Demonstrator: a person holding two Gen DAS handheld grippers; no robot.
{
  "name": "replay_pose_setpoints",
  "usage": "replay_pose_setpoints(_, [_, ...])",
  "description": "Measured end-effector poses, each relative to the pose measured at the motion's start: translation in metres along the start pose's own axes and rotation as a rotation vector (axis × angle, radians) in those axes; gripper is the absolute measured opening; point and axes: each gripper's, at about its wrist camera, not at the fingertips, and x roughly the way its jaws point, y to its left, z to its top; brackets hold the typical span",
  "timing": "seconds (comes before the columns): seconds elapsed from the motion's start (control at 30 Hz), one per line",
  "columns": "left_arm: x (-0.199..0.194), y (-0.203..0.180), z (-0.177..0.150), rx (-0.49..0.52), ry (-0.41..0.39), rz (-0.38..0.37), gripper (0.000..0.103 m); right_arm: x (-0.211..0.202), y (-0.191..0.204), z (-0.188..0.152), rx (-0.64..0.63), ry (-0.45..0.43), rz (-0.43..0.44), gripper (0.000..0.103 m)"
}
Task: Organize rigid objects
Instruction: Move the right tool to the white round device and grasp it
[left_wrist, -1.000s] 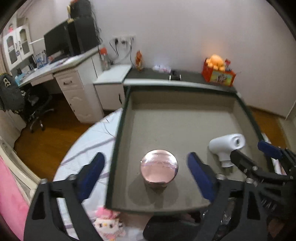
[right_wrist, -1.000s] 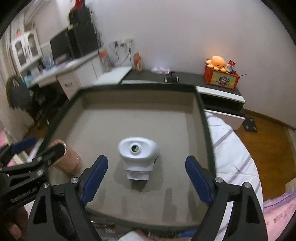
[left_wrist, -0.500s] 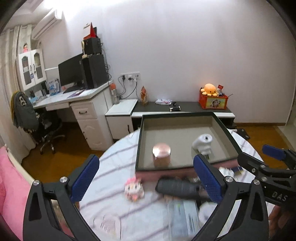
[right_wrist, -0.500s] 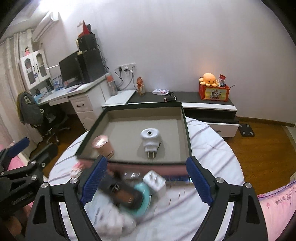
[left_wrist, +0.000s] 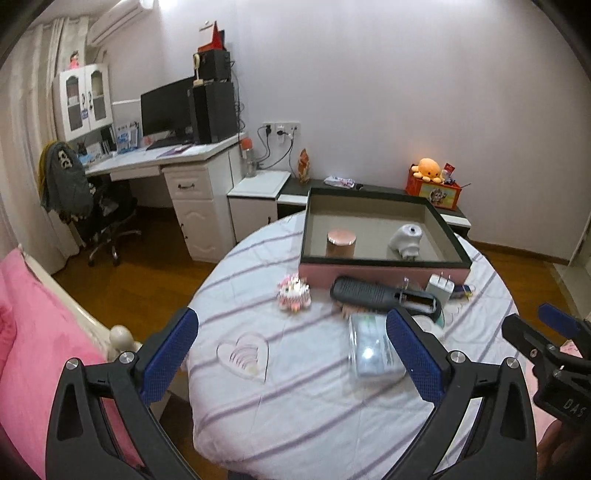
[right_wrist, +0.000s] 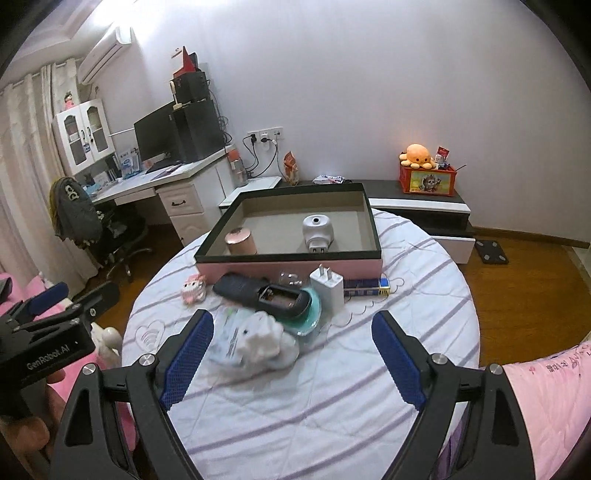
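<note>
Left wrist view sits high and back from the round bench (left_wrist: 295, 387), looking down past the wide-spread left tongs (left_wrist: 291, 354) toward the pink box (left_wrist: 380, 271) at 1 o'clock. Right wrist view hangs alongside, just as far back, box (right_wrist: 291, 264) at 12 o'clock beyond the spread right tongs (right_wrist: 291, 354). Both share bench, box, the clutter before it, desk and far wall. Each catches the other: right tongs (left_wrist: 554, 354) at 4 o'clock, left tongs (right_wrist: 55, 314) at 9.
</note>
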Motion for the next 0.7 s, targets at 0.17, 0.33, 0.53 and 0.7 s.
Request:
replay_pose_setpoints(0.17, [-0.008,0.004,-0.009,-0.008,0.005,0.0,0.103,-0.01,0.009,-0.004,-0.025,-0.009,0.008,0.089])
replay_pose_setpoints(0.33, [-0.012,0.007,-0.011,-0.014,0.003,-0.001,0.103,-0.011,0.017,-0.005,-0.04,-0.006,0.009,0.089])
replay_pose_setpoints(0.53, [-0.009,0.008,-0.012,-0.021,0.017,-0.01,0.103,-0.008,0.018,-0.007,-0.041,0.005,0.006,0.089])
replay_pose_setpoints(0.7, [0.001,0.009,-0.015,-0.022,0.045,-0.011,0.103,0.001,0.016,-0.01,-0.042,0.027,-0.001,0.089])
